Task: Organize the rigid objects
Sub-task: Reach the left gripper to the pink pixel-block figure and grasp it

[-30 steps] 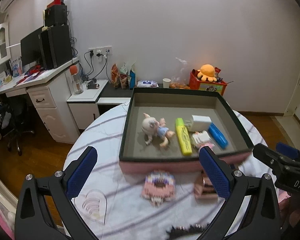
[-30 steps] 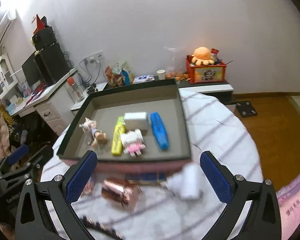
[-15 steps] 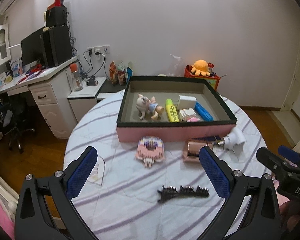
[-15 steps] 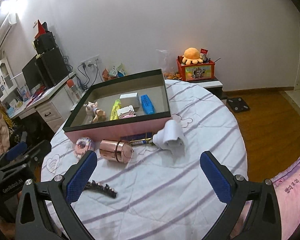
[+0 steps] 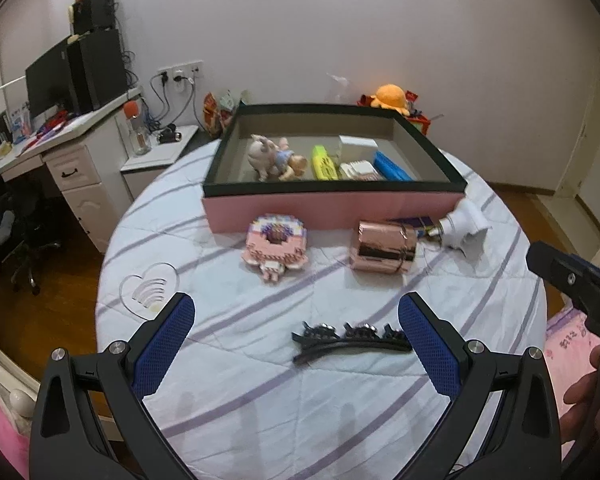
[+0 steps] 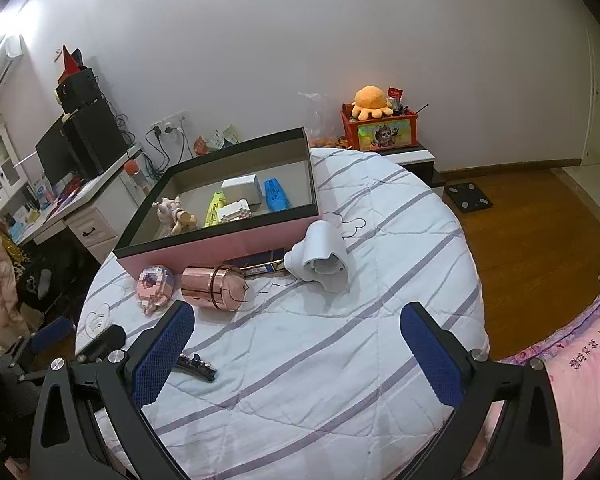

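Observation:
A pink box with a dark rim [image 5: 332, 210] [image 6: 220, 246] stands at the far side of the round table and holds a doll [image 5: 274, 158], a yellow marker [image 5: 324, 164], a white box [image 5: 358, 146] and a blue item [image 5: 392, 168]. In front of it lie a pink block figure [image 5: 274, 244] [image 6: 154, 284], a rose-gold cylinder [image 5: 382, 246] [image 6: 214, 288], a white plug adapter [image 5: 462, 228] [image 6: 324, 262] and a black hair clip [image 5: 350, 340] [image 6: 196, 366]. My left gripper [image 5: 296, 340] is open and empty just above the clip. My right gripper [image 6: 296, 344] is open and empty, short of the adapter.
The table [image 5: 260, 380] has a white cloth with purple stripes. A dark flat packet [image 6: 256, 260] lies against the box front. A white desk with a monitor [image 5: 60, 80] stands left. A red box with an orange plush [image 6: 376, 120] is behind. Wood floor [image 6: 540, 208] lies right.
Both grippers have pulled back from the box toward the near table edge. The loose items and the hair clip have come fully into view. Both stay open and empty.

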The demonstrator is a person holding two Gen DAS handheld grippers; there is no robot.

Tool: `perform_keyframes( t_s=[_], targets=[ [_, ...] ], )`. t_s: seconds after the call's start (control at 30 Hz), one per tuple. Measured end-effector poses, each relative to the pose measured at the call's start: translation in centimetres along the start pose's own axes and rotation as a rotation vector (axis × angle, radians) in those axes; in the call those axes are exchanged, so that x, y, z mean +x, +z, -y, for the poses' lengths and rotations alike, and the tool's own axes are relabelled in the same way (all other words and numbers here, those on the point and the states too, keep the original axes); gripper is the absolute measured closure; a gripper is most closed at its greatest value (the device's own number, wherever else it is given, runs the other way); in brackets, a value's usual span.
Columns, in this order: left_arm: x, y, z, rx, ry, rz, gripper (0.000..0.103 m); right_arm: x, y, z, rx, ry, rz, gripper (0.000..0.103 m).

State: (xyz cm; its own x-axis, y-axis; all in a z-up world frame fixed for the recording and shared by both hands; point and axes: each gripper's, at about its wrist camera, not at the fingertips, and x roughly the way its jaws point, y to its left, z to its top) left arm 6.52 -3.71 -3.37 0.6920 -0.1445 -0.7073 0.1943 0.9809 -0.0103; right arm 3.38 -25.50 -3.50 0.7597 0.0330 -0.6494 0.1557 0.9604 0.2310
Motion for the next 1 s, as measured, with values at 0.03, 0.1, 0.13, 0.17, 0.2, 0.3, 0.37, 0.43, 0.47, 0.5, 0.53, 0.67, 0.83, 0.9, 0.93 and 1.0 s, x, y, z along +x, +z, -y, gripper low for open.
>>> perform_keyframes(
  t_s=[0.03,0.1,0.13,0.17,0.2,0.3,0.37,0.43,0.47,0.5,0.53,0.67,0.83,0.9,0.93,1.0],
  targets=[
    [0.1,0.0,0.1,0.002,-0.002,-0.004,0.000,0.1,-0.1,0.1,0.000,-0.001,-0.003,0.000],
    [0.6,-0.2,0.4,0.006,-0.006,-0.015,0.000,0.3,-0.2,0.2,0.001,-0.004,-0.009,0.000],
    [0.9,-0.2,0.5,0.006,-0.006,-0.020,0.000,0.4,-0.2,0.3,0.003,-0.006,-0.011,0.000],
    [1.1,-0.2,0.5,0.007,-0.006,-0.024,0.000,0.5,-0.2,0.3,0.004,-0.007,-0.014,0.000],
    [1.3,-0.1,0.6,0.007,-0.006,-0.026,0.000,0.6,-0.3,0.3,0.004,-0.007,-0.016,0.000],
    [1.9,0.2,-0.1,0.002,0.008,-0.023,0.000,0.9,-0.3,0.4,0.001,-0.008,-0.025,0.000],
    [2.6,0.4,-1.1,-0.012,0.023,-0.027,0.000,1.2,-0.4,0.3,0.001,-0.007,-0.032,0.000],
    [3.5,0.6,-2.1,-0.029,0.040,-0.039,0.000,1.6,-0.6,0.2,-0.002,-0.004,-0.042,0.000],
    [3.9,0.7,-2.4,-0.036,0.045,-0.045,0.000,1.9,-0.7,0.1,-0.004,-0.003,-0.046,0.000],
    [4.4,0.7,-2.8,-0.042,0.047,-0.050,0.000,2.1,-0.8,0.1,-0.005,-0.002,-0.050,0.000],
    [4.8,0.8,-3.1,-0.044,0.047,-0.054,0.000,2.4,-0.8,0.0,-0.006,0.000,-0.056,0.000],
    [6.5,1.6,-3.2,-0.022,0.050,-0.055,0.000,3.3,-1.0,-0.5,-0.015,0.004,-0.076,0.000],
    [9.7,2.9,-3.0,-0.002,0.054,-0.083,0.000,4.8,-0.9,-0.7,-0.019,0.001,-0.099,0.000],
    [11.0,3.5,-3.0,0.003,0.052,-0.102,0.000,5.3,-0.8,-0.8,-0.021,-0.001,-0.106,0.000],
    [11.5,3.6,-3.0,0.004,0.047,-0.112,0.002,5.6,-0.7,-0.8,-0.022,-0.002,-0.111,0.000],
    [12.5,3.9,-3.2,-0.002,0.031,-0.140,0.007,6.0,-0.5,-0.9,-0.024,-0.005,-0.119,0.000]
  ],
)
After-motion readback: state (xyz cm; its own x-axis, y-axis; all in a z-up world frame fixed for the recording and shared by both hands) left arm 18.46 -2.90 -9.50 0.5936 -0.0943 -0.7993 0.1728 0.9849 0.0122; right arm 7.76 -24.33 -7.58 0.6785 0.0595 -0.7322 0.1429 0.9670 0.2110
